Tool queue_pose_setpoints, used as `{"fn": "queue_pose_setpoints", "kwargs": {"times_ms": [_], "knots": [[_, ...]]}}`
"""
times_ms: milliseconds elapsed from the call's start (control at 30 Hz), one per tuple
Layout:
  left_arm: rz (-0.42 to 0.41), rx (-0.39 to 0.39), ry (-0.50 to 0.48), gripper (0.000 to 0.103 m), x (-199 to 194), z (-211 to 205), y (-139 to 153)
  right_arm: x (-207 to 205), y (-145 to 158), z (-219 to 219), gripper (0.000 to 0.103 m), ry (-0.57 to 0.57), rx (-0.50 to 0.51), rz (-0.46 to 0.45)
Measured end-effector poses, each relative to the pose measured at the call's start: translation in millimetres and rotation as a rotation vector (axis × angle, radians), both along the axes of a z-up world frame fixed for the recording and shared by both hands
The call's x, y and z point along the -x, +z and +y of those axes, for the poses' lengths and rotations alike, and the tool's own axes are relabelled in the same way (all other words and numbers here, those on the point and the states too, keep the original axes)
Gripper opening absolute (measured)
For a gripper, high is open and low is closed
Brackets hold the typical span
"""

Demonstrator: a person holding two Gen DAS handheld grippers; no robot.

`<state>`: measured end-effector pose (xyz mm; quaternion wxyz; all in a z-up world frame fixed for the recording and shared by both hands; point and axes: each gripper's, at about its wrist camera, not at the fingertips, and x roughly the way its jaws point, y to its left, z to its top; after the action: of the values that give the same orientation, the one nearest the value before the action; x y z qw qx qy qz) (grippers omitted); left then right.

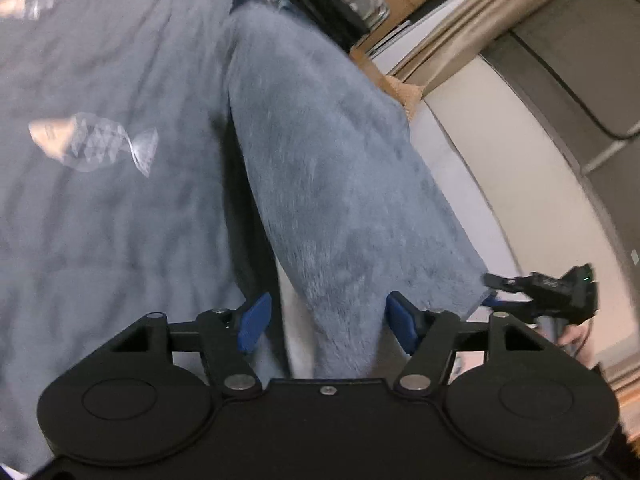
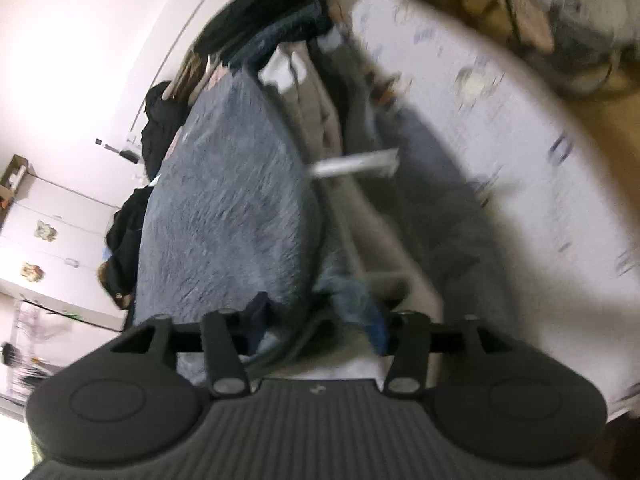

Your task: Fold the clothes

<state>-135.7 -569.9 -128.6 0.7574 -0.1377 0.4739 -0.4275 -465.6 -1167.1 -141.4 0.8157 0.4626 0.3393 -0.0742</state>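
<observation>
A grey fleece garment [image 1: 332, 184] hangs in a long fold from the top of the left wrist view down between the blue pads [image 1: 254, 326] of my left gripper [image 1: 329, 326]. The jaws stand apart and the left pad is clear of the cloth, so the gripper is open. My right gripper [image 1: 540, 292] shows at the garment's right corner, with a hand [image 1: 576, 336] behind it. In the blurred right wrist view the same garment [image 2: 224, 208] stretches away from my right gripper [image 2: 318, 326]. Its jaws are apart, with only loose cloth near the left pad.
A dark grey bedspread with fish prints [image 1: 92, 144] lies under the garment on the left. A pale patterned mattress [image 2: 480, 120] runs along the right. Dark clothes are piled [image 2: 272, 20] at the far end, and white cupboards [image 2: 60, 232] stand at the left.
</observation>
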Motion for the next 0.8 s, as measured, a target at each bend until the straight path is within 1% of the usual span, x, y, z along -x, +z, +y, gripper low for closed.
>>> {"fn": "queue_pose_setpoints", "kwargs": {"times_ms": [67,100,133,200,267,300,400,467,600,800], "knots": [[-0.058,-0.006,0.018,0.069,-6.4,7.2,10.8,12.0,15.2,-9.8,0.057,-0.024,0.061,-0.015],[-0.074,0.007,0.028,0.071,-11.5,10.4,15.6,14.7,23.7,-15.9,0.060,-0.038,0.092,-0.026],[-0.089,0.018,0.038,0.072,-16.9,12.8,20.0,14.0,30.7,-21.2,0.062,-0.042,0.112,-0.041],[-0.111,0.027,0.056,0.074,-31.4,10.2,25.6,-0.3,42.5,-32.4,0.069,-0.019,0.145,-0.076],[-0.156,0.025,0.070,0.074,-47.1,-1.0,34.4,-23.5,53.4,-40.4,0.076,0.019,0.190,-0.114],[-0.167,0.022,0.077,0.074,-55.8,-5.5,36.5,-38.6,57.2,-43.8,0.078,0.039,0.206,-0.126],[-0.173,0.028,0.091,0.075,-78.5,-11.0,37.9,-88.8,63.7,-50.6,0.081,0.092,0.219,-0.157],[-0.171,0.027,0.103,0.075,-90.8,-16.8,38.8,-120.7,68.0,-49.0,0.082,0.136,0.260,-0.167],[-0.170,0.015,0.112,0.075,-111.6,-28.4,34.3,-187.0,66.0,-50.1,0.084,0.225,0.355,-0.140],[-0.163,0.007,0.118,0.075,-133.5,-35.3,20.9,-255.9,41.8,-60.6,0.084,0.261,0.385,-0.061]]}}
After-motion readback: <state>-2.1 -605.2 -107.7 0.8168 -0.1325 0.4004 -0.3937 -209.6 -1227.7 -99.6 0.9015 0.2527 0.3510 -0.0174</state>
